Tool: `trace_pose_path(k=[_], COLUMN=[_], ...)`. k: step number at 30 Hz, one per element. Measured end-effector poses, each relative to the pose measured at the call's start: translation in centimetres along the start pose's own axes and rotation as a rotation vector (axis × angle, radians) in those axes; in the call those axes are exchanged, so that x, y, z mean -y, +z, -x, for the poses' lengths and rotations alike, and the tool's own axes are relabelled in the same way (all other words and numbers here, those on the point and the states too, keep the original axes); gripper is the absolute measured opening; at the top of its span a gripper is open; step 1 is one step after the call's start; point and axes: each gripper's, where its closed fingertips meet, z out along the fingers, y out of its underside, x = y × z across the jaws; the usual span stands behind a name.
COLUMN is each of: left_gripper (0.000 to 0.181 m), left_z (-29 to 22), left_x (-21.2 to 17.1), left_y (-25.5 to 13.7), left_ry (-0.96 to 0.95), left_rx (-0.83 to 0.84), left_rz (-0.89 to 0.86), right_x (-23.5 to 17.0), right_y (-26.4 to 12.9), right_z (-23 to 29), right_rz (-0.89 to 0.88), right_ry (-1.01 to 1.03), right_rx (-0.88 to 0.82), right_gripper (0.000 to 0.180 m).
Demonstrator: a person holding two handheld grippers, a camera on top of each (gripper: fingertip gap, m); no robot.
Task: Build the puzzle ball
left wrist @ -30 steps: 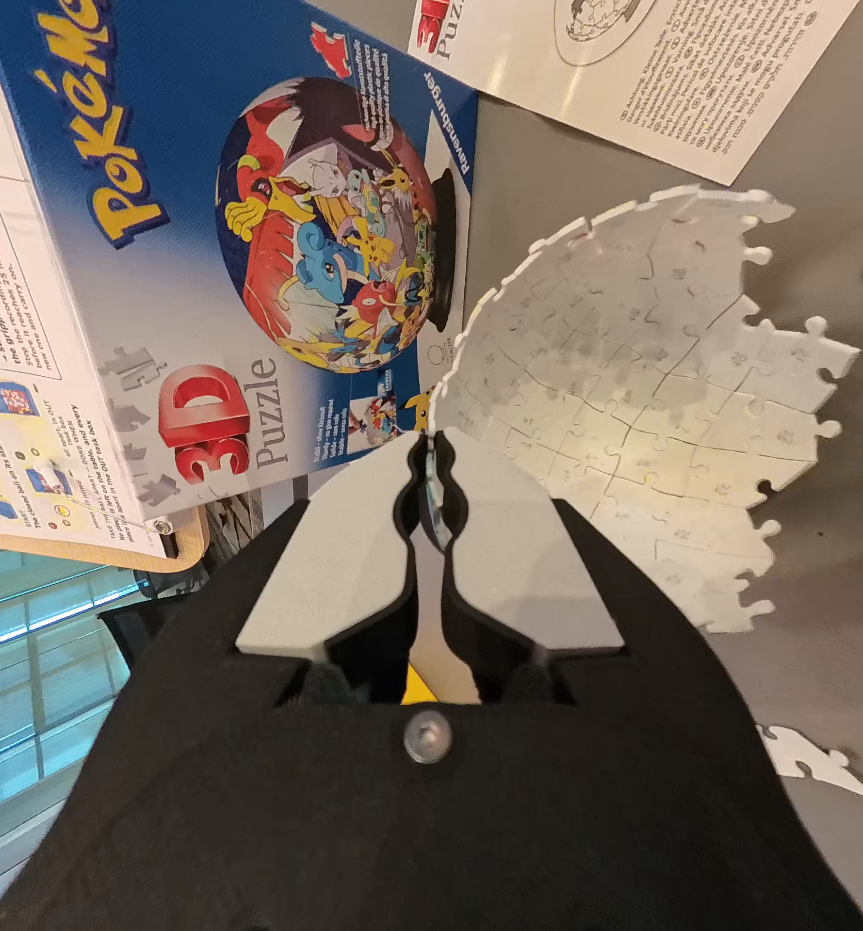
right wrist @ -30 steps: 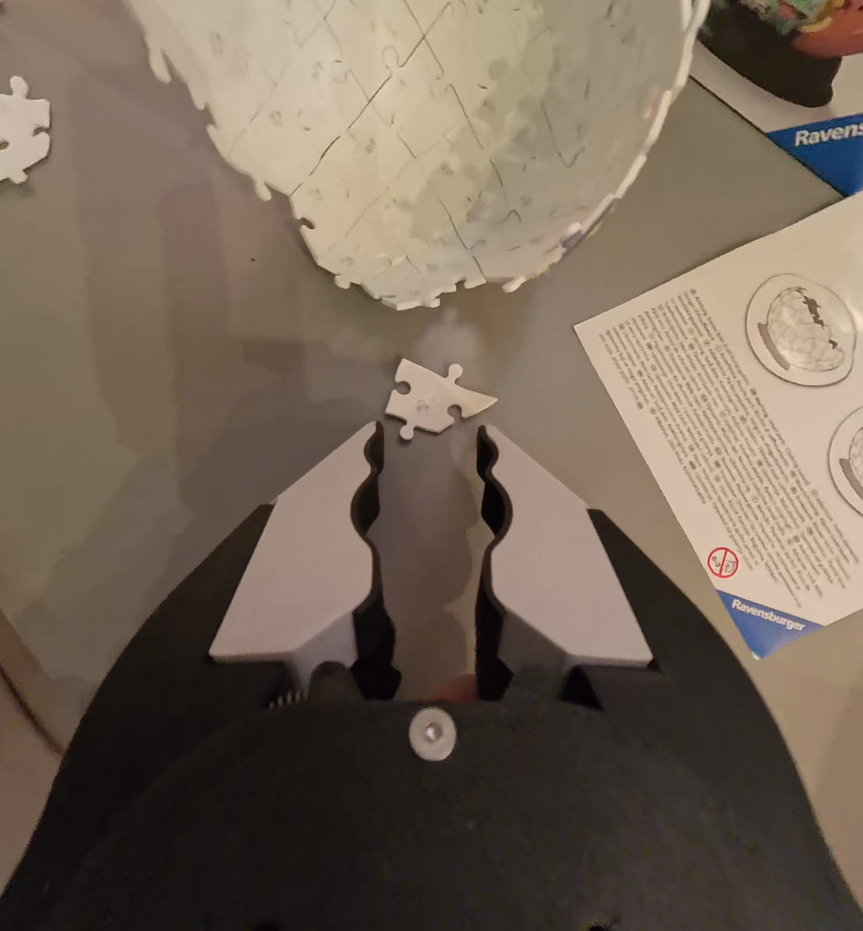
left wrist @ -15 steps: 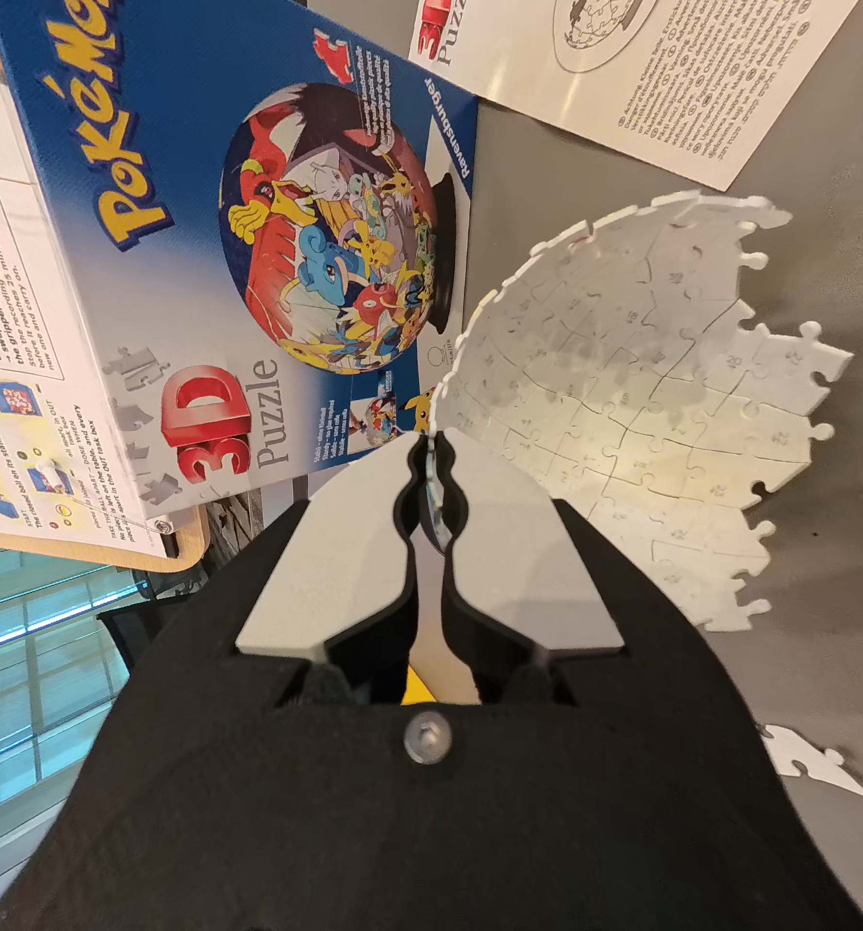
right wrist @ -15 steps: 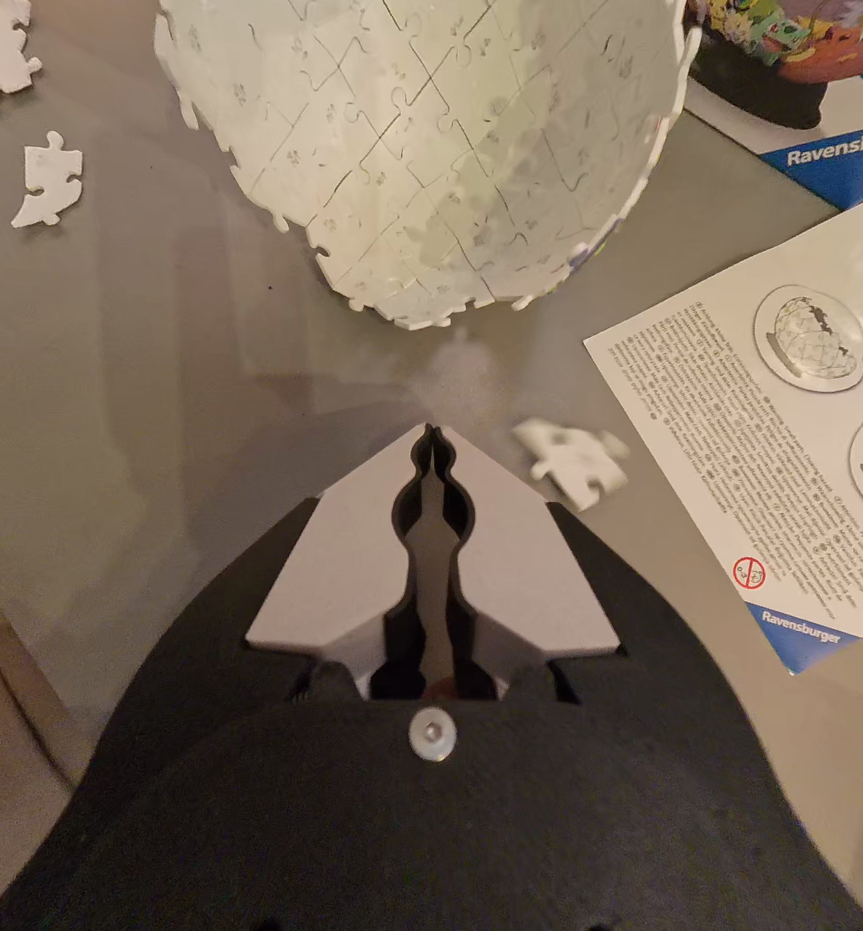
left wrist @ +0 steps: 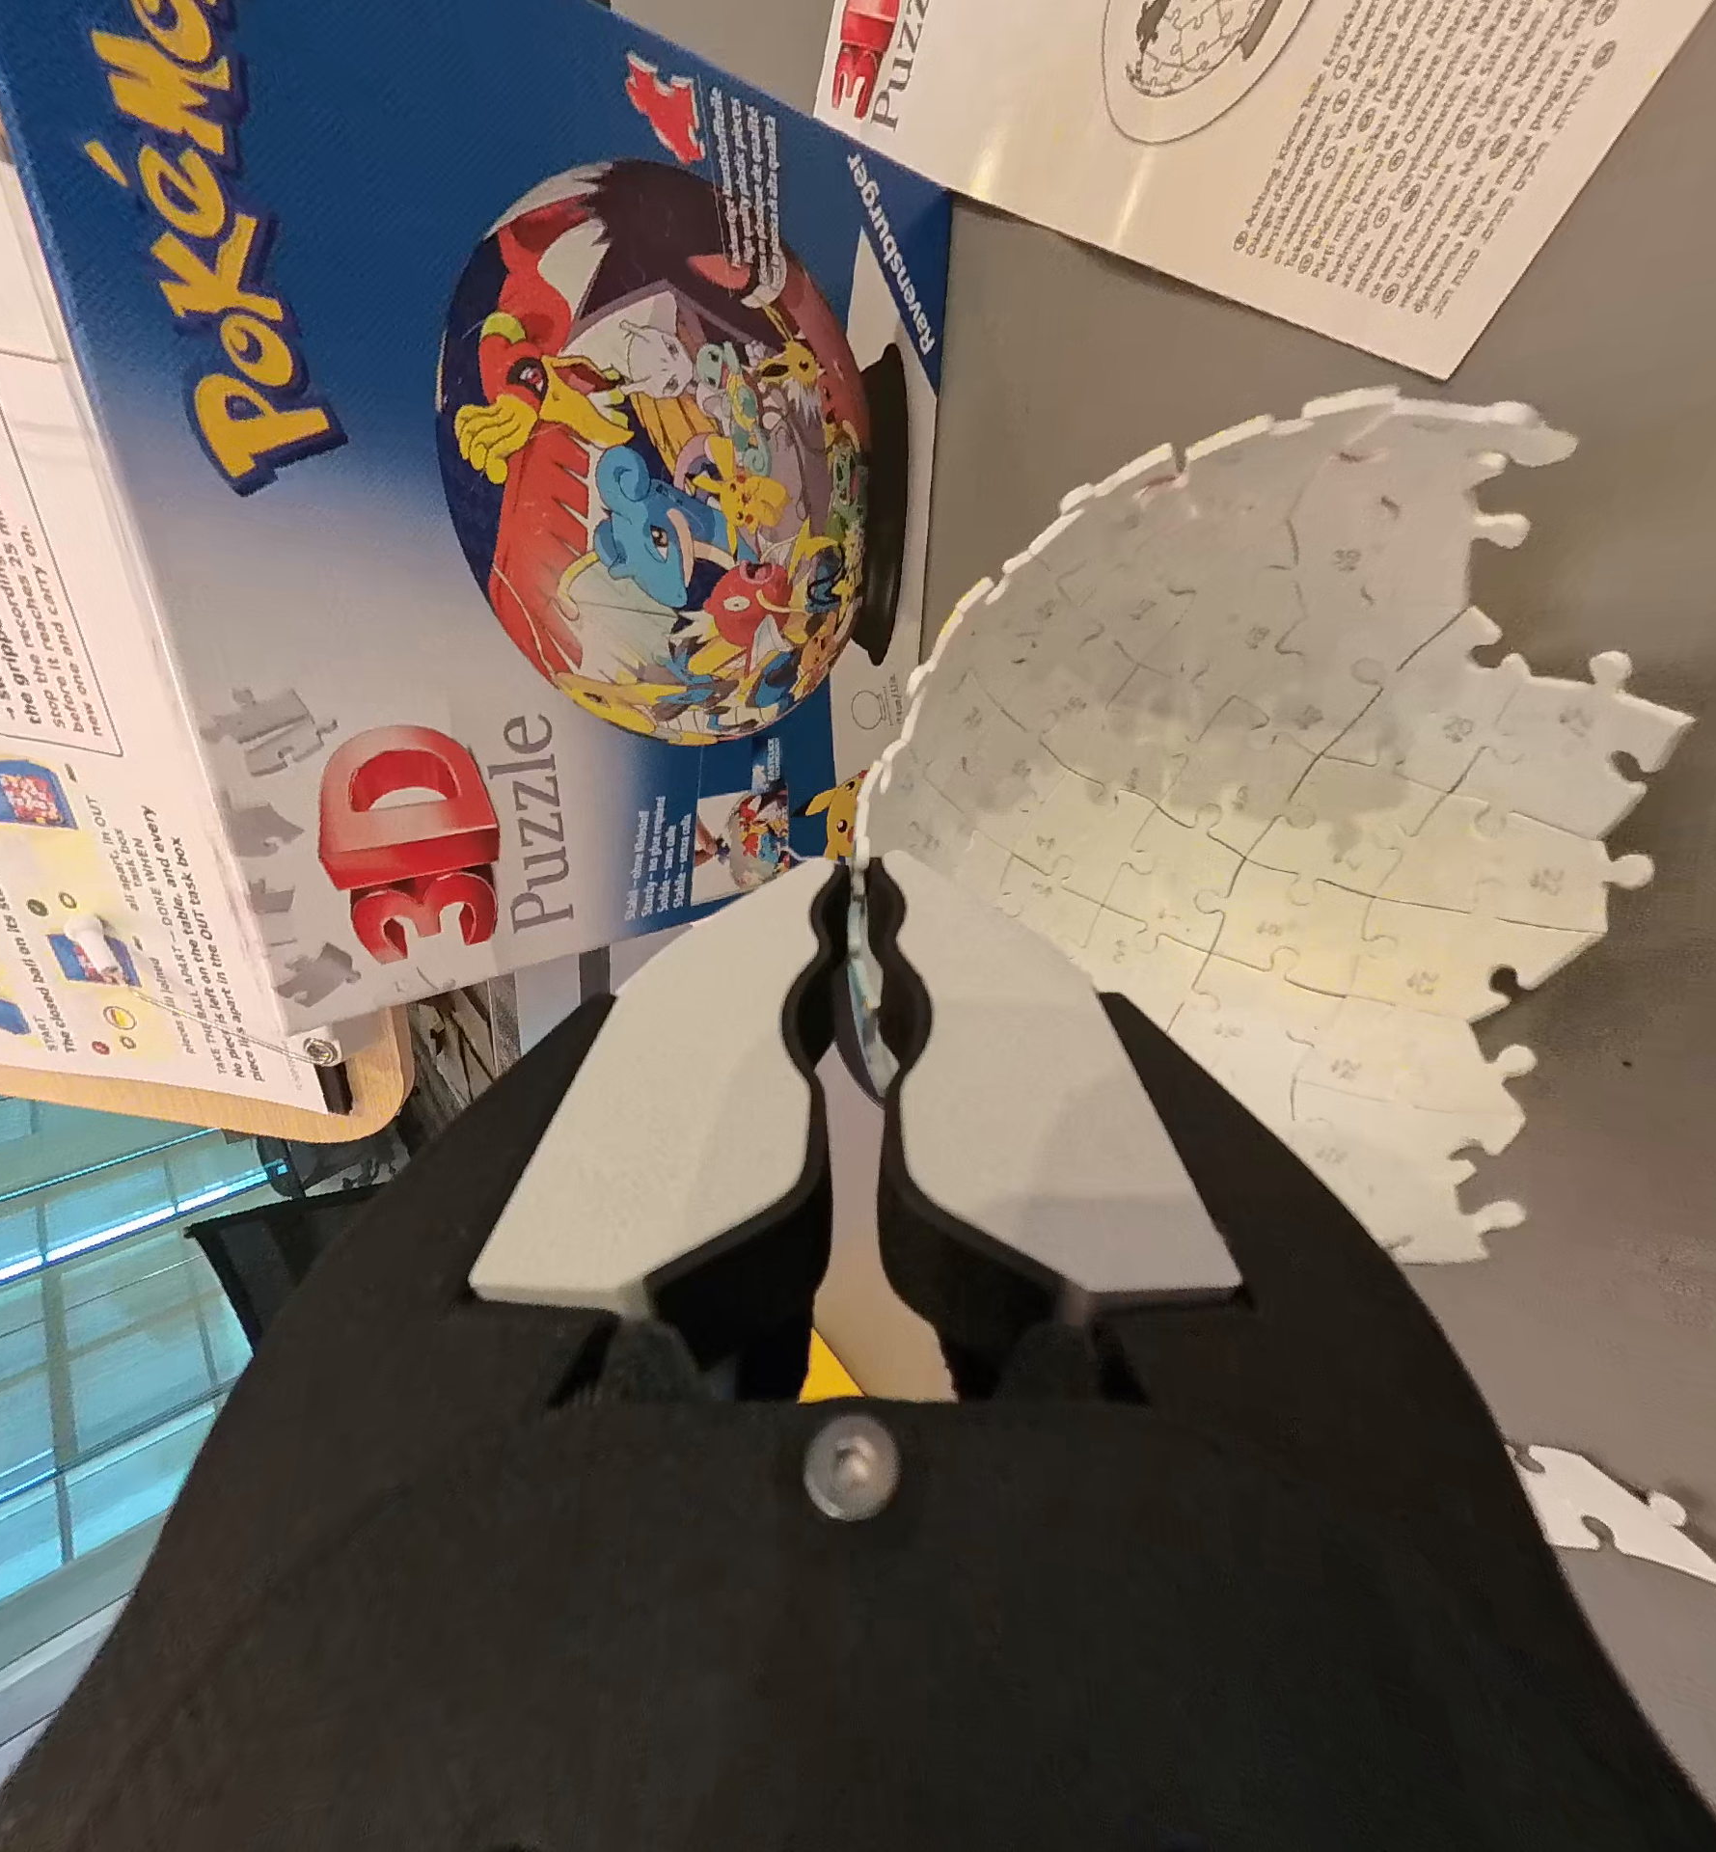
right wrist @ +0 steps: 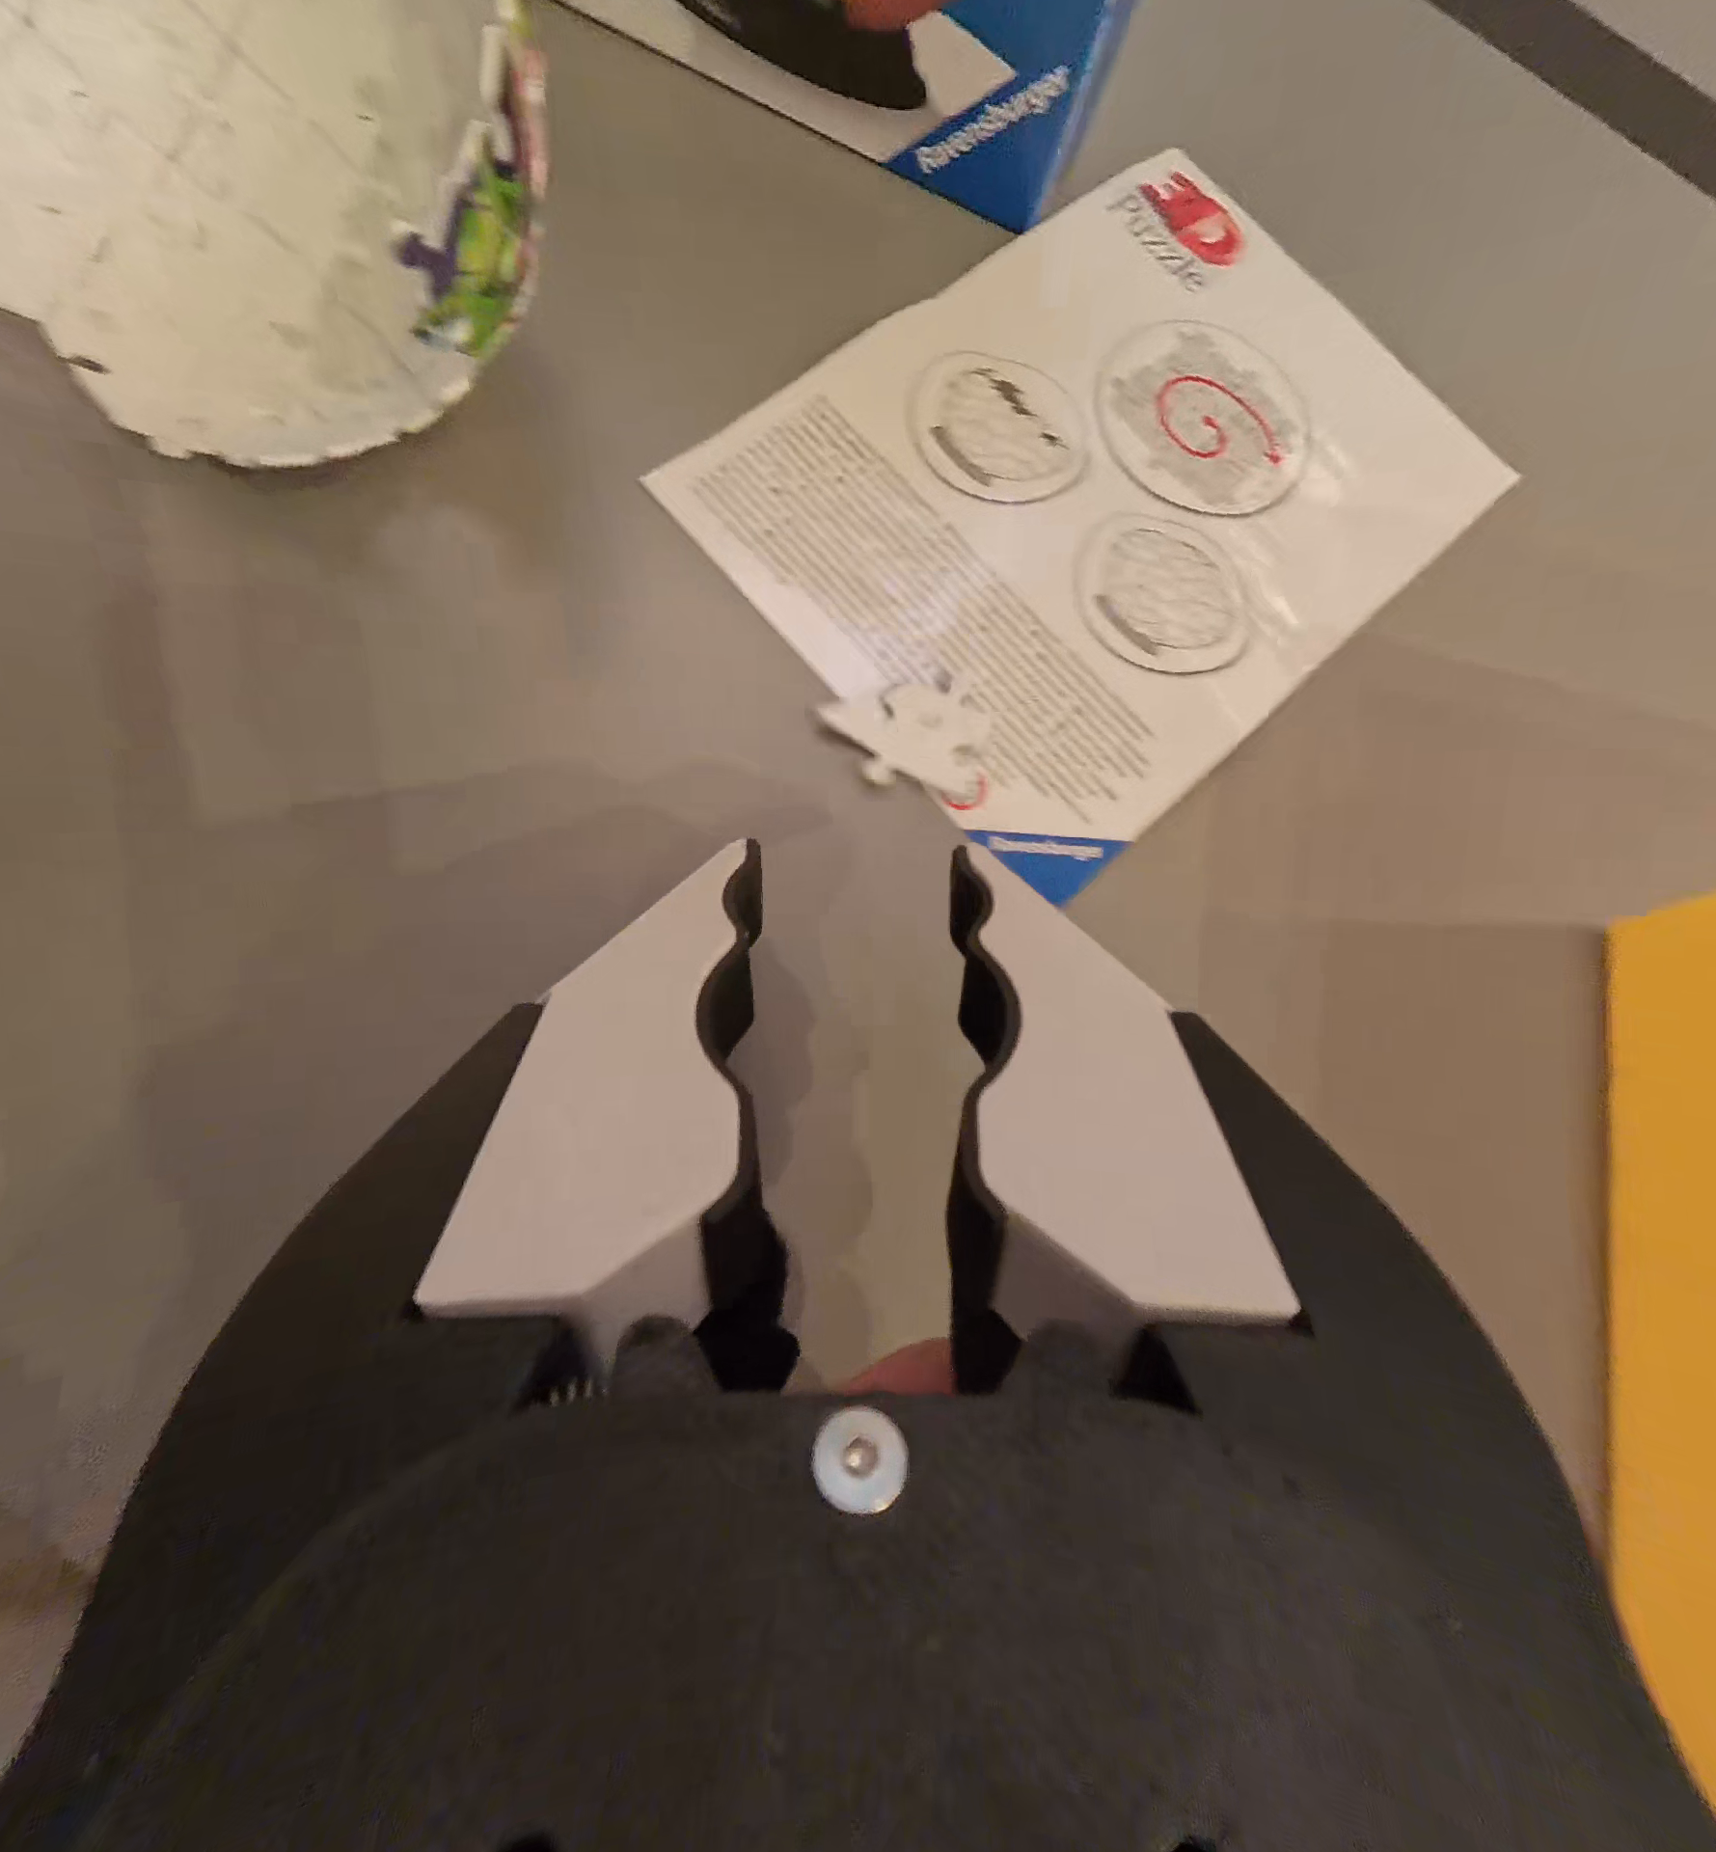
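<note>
Left wrist view: left gripper (left wrist: 859, 892) fingers closed on the rim of the half-built puzzle ball (left wrist: 1264, 822), a curved white shell of interlocked pieces with its hollow inner face toward the camera and a jagged, knobbed open edge on the far side. The shell is gripped edge-on, one finger inside the curve and one outside; whether its lower part rests on the grey bench (left wrist: 1635, 1353) cannot be told. Just beside it stands the blue puzzle box (left wrist: 433, 451), and an instruction sheet (left wrist: 1335, 150) lies toward the far edge of the bench. One loose white piece (left wrist: 1615, 1523) lies flat on the bench, near the gripper body. Right wrist view (motion-blurred): right gripper (right wrist: 854, 872) fingers moderately parted, nothing between them, hovering above bare bench. Ahead of it a single loose piece (right wrist: 909, 737) lies overlapping the near corner of the instruction sheet. A yellow sheet (right wrist: 1695, 1303) sits at the bench's right edge. Judgement on handling: the shell is light and thin-walled, stiff only through its interlocks, so hard squeezing or twisting at the rim could pop joints; hold it at a finished stretch of rim, not at the knobbed edge. The loose piece is thin, flat and light, likely to skid on the smooth paper. Best taken across its body at a shallow angle, avoiding the tabs.
</note>
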Motion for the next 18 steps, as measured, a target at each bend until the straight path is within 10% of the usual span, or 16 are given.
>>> trace_pose_path(k=[18], left_gripper=[0.003], left_z=[0.1], left_x=[-0.3], left_y=[0.2], left_ry=[-0.011], left_rx=[-0.006], left_rz=[0.007], right_x=[0.8], right_y=[3.6], right_z=[0.1], right_rz=[-0.001], right_ry=[-0.070], right_rx=[0.153], right_gripper=[0.020])
